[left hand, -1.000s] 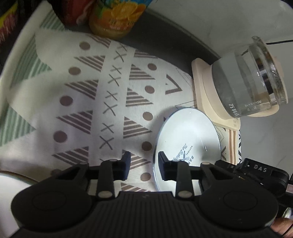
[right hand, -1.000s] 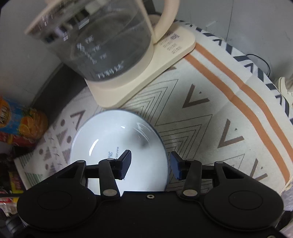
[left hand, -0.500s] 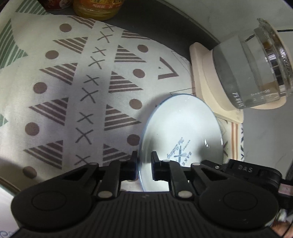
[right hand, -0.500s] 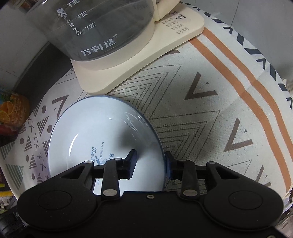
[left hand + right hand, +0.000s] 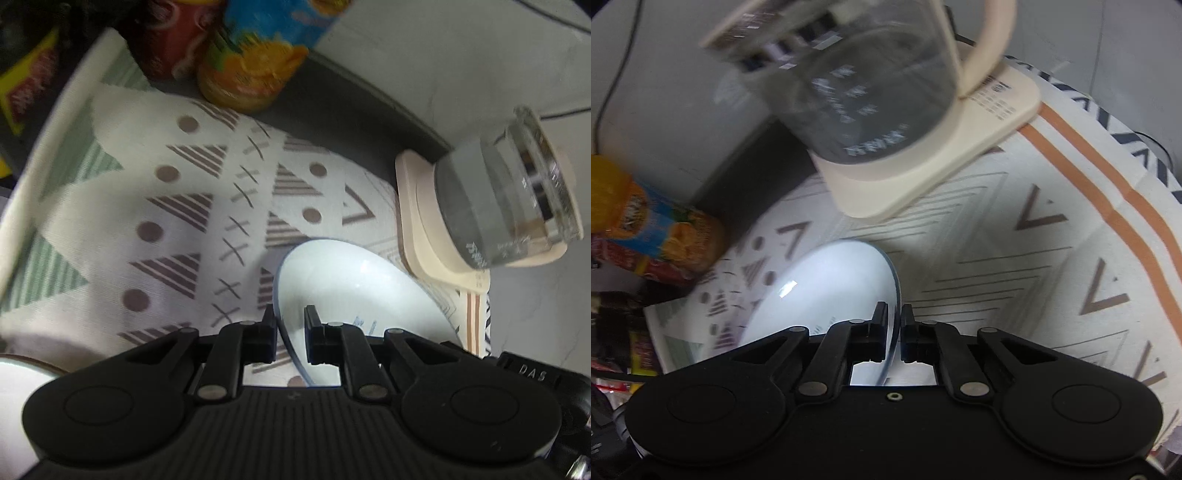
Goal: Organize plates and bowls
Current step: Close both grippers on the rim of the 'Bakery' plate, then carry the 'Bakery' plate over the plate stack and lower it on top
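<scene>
Left wrist view shows the left gripper (image 5: 290,334) clamped on the near left rim of a white plate (image 5: 354,284); one black finger is outside the rim and the other is over the inner face of the plate. The plate has some blue writing on its face, too blurred to read. It lies over a patterned cloth (image 5: 177,221) with brown triangles, dots and crosses, and its left edge seems tilted up from the cloth. To the far right of the plate stands a glass kettle (image 5: 506,199) on a cream base (image 5: 417,229), near the plate but not touching it. At the far edge of the cloth there is an orange juice bottle (image 5: 255,62), and left of it some red packages, blurred.

From the right wrist view, the right gripper (image 5: 894,334) is pinched on the right rim of the same plate (image 5: 827,288), and its jaws have just been closing on this thin edge. So both grippers hold the one plate, each at an opposite side. The kettle (image 5: 871,88) is at the far side, and the juice bottle (image 5: 657,221) at the far left.
</scene>
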A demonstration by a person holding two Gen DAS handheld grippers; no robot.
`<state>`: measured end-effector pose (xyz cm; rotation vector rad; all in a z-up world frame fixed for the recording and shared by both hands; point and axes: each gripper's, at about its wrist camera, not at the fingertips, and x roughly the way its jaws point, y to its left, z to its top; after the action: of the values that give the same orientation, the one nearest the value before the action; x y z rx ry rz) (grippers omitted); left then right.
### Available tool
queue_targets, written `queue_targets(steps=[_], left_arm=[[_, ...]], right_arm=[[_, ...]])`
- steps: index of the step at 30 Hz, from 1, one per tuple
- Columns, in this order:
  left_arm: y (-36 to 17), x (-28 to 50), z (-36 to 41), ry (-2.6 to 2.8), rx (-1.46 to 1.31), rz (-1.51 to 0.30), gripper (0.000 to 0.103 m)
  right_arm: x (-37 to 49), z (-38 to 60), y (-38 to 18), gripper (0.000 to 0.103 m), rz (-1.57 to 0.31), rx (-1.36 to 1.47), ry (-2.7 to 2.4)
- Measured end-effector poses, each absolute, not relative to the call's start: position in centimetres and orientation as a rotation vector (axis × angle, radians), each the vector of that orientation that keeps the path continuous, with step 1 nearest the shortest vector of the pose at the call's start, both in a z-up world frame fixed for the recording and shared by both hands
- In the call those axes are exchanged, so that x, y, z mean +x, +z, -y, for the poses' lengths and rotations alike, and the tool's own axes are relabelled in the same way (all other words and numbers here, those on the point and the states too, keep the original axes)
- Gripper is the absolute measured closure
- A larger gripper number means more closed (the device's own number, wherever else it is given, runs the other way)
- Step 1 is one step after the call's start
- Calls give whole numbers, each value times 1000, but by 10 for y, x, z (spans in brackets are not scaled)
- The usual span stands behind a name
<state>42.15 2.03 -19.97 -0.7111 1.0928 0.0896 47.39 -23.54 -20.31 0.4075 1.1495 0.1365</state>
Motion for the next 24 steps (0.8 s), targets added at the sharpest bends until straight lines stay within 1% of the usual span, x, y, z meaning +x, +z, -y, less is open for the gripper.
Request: queue_targets(steps=[3, 13, 24], left_arm=[[-189, 412, -29, 107, -716, -1055, 91], [-165, 366, -54, 180, -747, -975, 91], [-151, 302, -70, 245, -758, -954, 91]], right_arm=[[470, 223, -196, 96, -1140, 372, 173], [441, 198, -175, 96, -1106, 376, 284], [398, 179, -166, 96, -1090, 329, 387]])
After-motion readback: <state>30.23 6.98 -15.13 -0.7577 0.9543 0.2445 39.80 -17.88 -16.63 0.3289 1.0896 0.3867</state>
